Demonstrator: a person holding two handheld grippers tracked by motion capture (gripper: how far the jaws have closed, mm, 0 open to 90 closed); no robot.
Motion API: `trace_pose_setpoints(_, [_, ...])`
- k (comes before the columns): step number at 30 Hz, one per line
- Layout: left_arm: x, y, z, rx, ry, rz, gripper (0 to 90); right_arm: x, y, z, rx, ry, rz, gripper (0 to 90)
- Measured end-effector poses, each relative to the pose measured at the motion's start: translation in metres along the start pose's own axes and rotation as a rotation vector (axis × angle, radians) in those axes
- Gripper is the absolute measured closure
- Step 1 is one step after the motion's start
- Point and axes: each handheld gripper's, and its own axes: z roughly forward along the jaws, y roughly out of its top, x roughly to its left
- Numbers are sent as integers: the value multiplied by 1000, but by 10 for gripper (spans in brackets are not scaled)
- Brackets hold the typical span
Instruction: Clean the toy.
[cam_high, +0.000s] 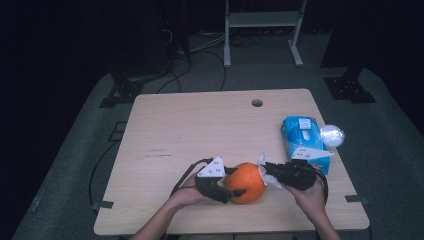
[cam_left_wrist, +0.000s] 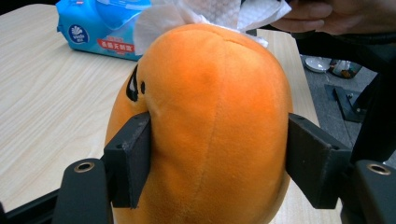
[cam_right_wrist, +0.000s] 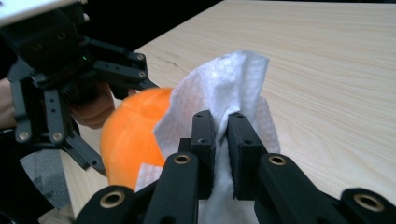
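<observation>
Left tool (cam_high: 233, 181): reaches in level, clamped on orange plush (cam_high: 245, 182).
Right tool (cam_high: 264, 171): level, pinching white tissue (cam_right_wrist: 224, 88) against the plush.

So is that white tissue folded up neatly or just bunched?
Bunched: the tissue sits crumpled between the right gripper's shut fingers.

A pale wood-grain worktop (cam_high: 200, 125) with a small round cable hole (cam_high: 257, 103) near its far edge stands on a grey carpeted floor (cam_high: 75, 150). Beyond it the room falls into darkness. A white metal frame (cam_high: 262, 30) with two legs stands at the far side, and black cables (cam_high: 200, 55) trail across the floor near it. Black footed stands (cam_high: 122, 90) (cam_high: 347, 87) sit off the worktop's far corners. Light falls mainly on the worktop.
</observation>
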Motion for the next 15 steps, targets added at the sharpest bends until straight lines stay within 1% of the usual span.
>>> trace_pose_setpoints(3, [-5, 3, 2, 11, 3, 35, 290, 8, 4, 0, -16, 26, -12, 815])
trace_pose_setpoints(5, [-9, 5, 5, 12, 7, 63, 284, 17, 8, 0, -20, 39, -40, 815])
trace_pose_setpoints(6, [-9, 5, 5, 12, 7, 63, 284, 22, 10, 0, -23, 53, -52, 815])
trace_pose_setpoints(7, [-11, 6, 7, 10, 16, 79, 282, 27, 12, 1, -18, 60, -69, 814])
trace_pose_setpoints(9, [-11, 6, 7, 8, 14, 71, 253, 29, 14, 2, -3, 40, -96, 815])
trace_pose_setpoints(10, [-9, 6, 6, 7, 11, 66, 219, 28, 13, 3, 4, 39, -96, 815])
trace_pose_setpoints(12, [-6, 5, 7, -4, 12, 37, 151, 25, 11, 4, 12, 45, -82, 816])
trace_pose_setpoints(13, [-5, 5, 8, 7, 17, 27, 113, 23, 10, 4, 15, 44, -79, 816])
trace_pose_setpoints(14, [-4, 4, 10, 6, 12, 20, 109, 22, 10, 4, 17, 40, -80, 816])
trace_pose_setpoints(15, [-4, 2, 11, 3, 6, 15, 126, 21, 10, 3, 16, 35, -79, 815])
